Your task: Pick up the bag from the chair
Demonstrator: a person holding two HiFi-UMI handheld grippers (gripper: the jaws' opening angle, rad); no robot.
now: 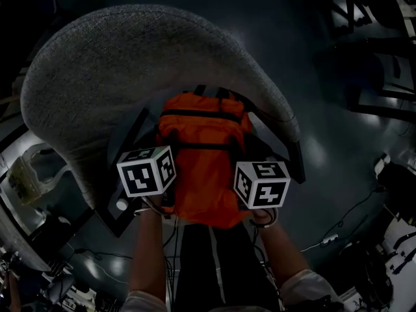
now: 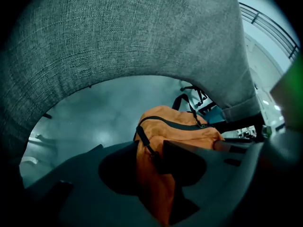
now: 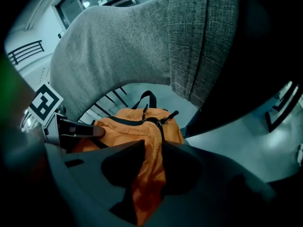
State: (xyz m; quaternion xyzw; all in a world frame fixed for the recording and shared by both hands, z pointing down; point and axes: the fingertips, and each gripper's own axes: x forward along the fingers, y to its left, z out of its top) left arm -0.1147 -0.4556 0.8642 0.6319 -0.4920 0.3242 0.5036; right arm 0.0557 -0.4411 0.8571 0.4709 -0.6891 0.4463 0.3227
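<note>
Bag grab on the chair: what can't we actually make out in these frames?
- Head view: fingers of the left gripper and right gripper, hidden under their marker cubes.
- All views: the chair seat, covered by the orange bag.
- Gripper views: the bag's lower end, behind the fingers.
- Head view: floor clutter, too dark to name.

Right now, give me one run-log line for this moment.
left tool: shut on bag | right tool: shut on bag | bag: orange, on chair
</note>
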